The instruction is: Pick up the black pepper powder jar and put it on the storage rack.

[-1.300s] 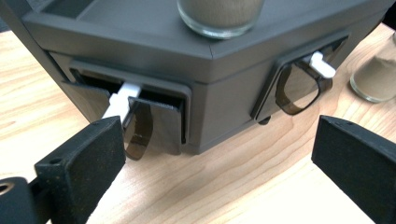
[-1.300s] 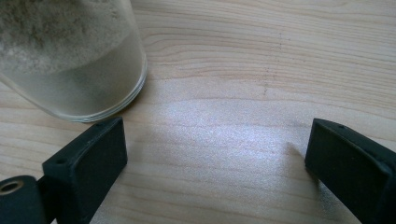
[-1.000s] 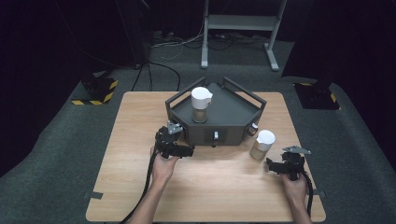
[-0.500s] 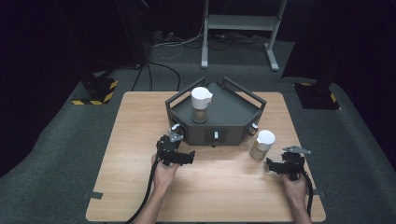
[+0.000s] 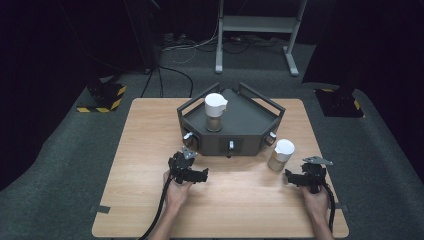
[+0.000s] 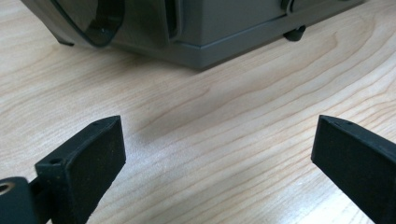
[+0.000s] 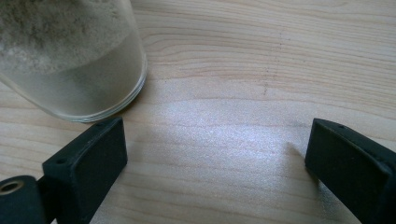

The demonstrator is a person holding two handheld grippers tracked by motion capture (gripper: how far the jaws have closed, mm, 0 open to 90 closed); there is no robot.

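Observation:
A dark grey angular device (image 5: pixel 250 125) stands at the table's far middle, and a glass jar with a white lid (image 5: pixel 214 111) rests on its top. A second white-lidded jar (image 5: pixel 279 155), holding pale powder, stands on the wood to the device's right. My left gripper (image 5: pixel 194 170) hovers just in front of the device's front left corner. In the left gripper view this gripper (image 6: pixel 219 140) is open over bare wood, with the device's base (image 6: pixel 210 28) ahead. My right gripper (image 5: pixel 298 176) is open beside the second jar (image 7: pixel 70 60), which sits just beyond its left jaw.
The light wooden table (image 5: pixel 150 130) stands on grey carpet. Small knobs (image 5: pixel 231 146) stick out of the device's front face. Black cables trail from both grippers toward the near edge. A metal stand (image 5: pixel 255 22) and hazard-striped blocks (image 5: pixel 102 100) sit on the floor beyond.
My left gripper has drawn back from the device's front left corner toward the near edge. The right gripper and both jars have stayed put.

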